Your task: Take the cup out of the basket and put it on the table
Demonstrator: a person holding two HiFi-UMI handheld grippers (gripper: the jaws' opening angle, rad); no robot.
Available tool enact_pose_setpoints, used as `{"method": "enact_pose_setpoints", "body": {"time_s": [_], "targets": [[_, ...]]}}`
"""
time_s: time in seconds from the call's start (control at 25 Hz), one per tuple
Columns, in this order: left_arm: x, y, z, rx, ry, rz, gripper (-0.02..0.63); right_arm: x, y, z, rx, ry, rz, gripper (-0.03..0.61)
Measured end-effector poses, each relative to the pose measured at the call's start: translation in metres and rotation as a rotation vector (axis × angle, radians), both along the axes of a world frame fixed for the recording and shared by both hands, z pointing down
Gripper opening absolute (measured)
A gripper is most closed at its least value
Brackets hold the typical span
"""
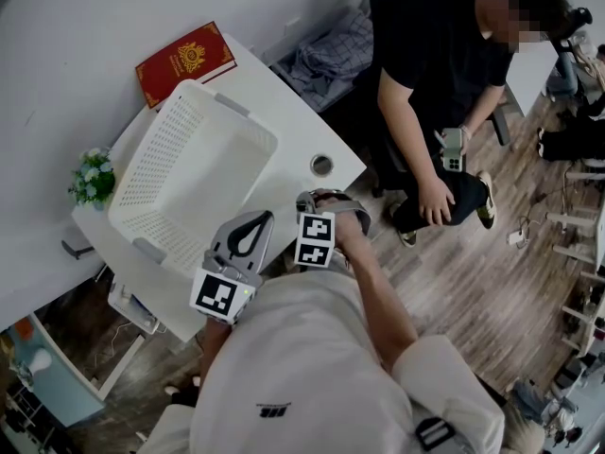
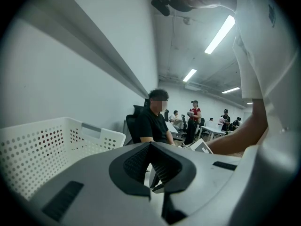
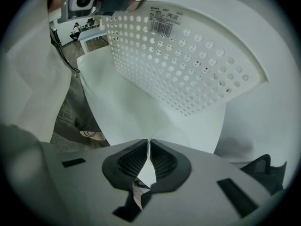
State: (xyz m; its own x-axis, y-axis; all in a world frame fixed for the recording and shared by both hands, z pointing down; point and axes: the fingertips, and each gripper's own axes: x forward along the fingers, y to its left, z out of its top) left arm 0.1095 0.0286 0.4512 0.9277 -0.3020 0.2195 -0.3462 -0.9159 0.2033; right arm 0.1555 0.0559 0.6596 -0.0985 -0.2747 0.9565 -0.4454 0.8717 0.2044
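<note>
Two grippers hover at the counter's (image 1: 293, 121) near edge: the left gripper (image 1: 257, 225) and the right gripper (image 1: 307, 201), each with its fingers pressed together on nothing. Just beyond them the white perforated basket (image 1: 156, 173) looks empty. A small round rim near the counter's right corner reads as the cup (image 1: 321, 165), apart from the basket, though it is too small to be sure. If so, back off without brushing it. A red book (image 1: 184, 61) lies at the far corner.
</note>
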Motion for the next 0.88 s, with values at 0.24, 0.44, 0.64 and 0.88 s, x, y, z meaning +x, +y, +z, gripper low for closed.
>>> {"method": "enact_pose_setpoints", "body": {"time_s": [0.24, 0.44, 0.64, 0.88], "targets": [[0.0003, 0.0006, 0.0011, -0.006, -0.004, 0.000, 0.009, -0.0028, 0.0029, 0.0044, 0.003, 0.004, -0.013, 0.026], [0.0007, 0.0003, 0.0016, -0.001, -0.005, 0.003, 0.009, -0.0038, 0.0037, 0.0040, -0.003, -0.011, -0.007, 0.028], [0.0011, 0.0007, 0.0021, -0.002, -0.008, 0.003, 0.009, -0.0057, 0.0074, 0.0038, -0.023, -0.028, -0.006, 0.029], [-0.0001, 0.0011, 0.0039, -0.001, -0.010, 0.003, 0.009, -0.0077, 0.0085, 0.0027, -0.023, -0.039, 0.000, 0.029]]}}
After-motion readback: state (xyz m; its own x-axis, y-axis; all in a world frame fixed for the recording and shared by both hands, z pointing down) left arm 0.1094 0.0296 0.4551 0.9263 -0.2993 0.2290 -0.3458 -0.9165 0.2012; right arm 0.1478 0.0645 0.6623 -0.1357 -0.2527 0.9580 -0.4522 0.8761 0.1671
